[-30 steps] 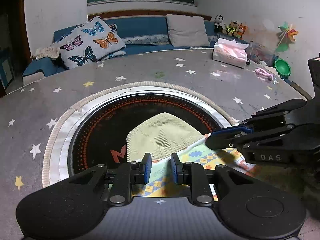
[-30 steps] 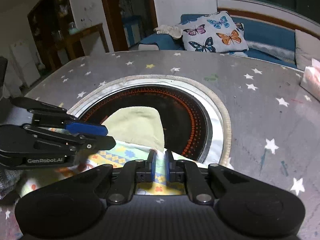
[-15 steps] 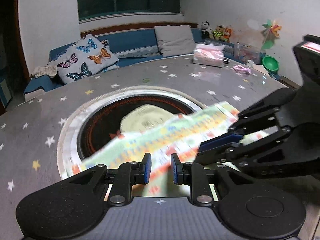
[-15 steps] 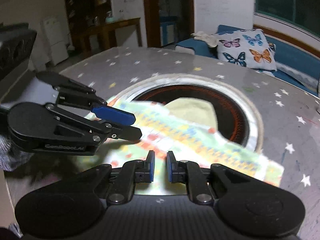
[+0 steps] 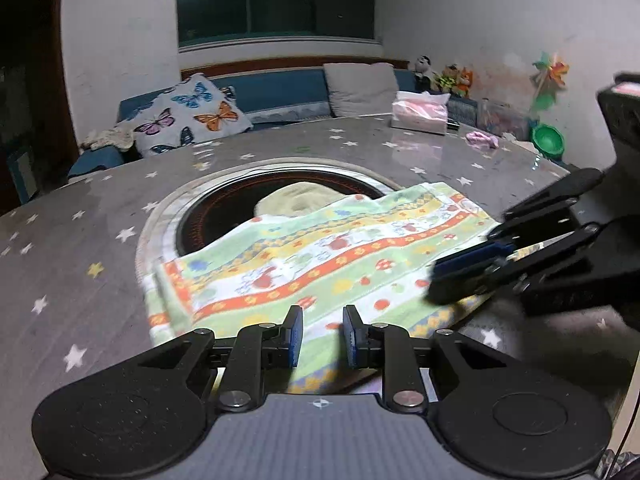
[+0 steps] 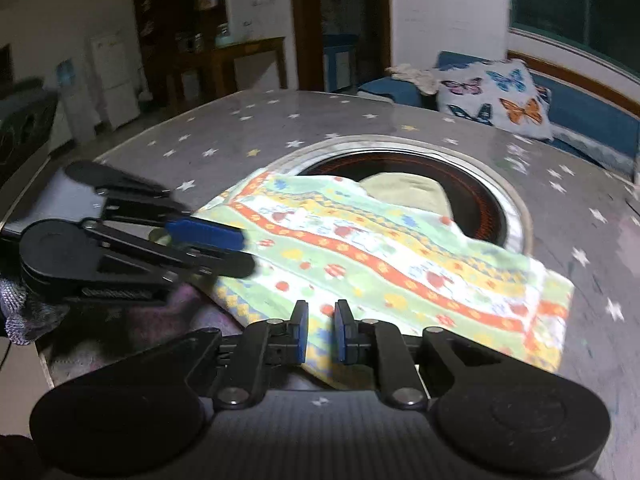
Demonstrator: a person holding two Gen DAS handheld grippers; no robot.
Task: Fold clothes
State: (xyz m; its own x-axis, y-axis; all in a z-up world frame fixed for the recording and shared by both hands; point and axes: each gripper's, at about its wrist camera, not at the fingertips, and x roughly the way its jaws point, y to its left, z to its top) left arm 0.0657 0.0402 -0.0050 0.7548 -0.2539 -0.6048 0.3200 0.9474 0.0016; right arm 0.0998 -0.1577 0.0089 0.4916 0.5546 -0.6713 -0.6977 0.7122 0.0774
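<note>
The left gripper (image 5: pixel 320 336) has its fingers a little apart, and the near edge of the colourful cloth (image 5: pixel 340 256) runs between them; whether they pinch it I cannot tell. The cloth lies flat on the starry table (image 5: pixel 80 280), half over the dark round plate (image 5: pixel 224 216). It looks doubled over at one end, so I think more folds are left. The right gripper (image 6: pixel 321 330) is nearly closed, with cloth in its gap too. I count two cloths: this one and a pale yellow cloth (image 5: pixel 296 200) behind
</note>
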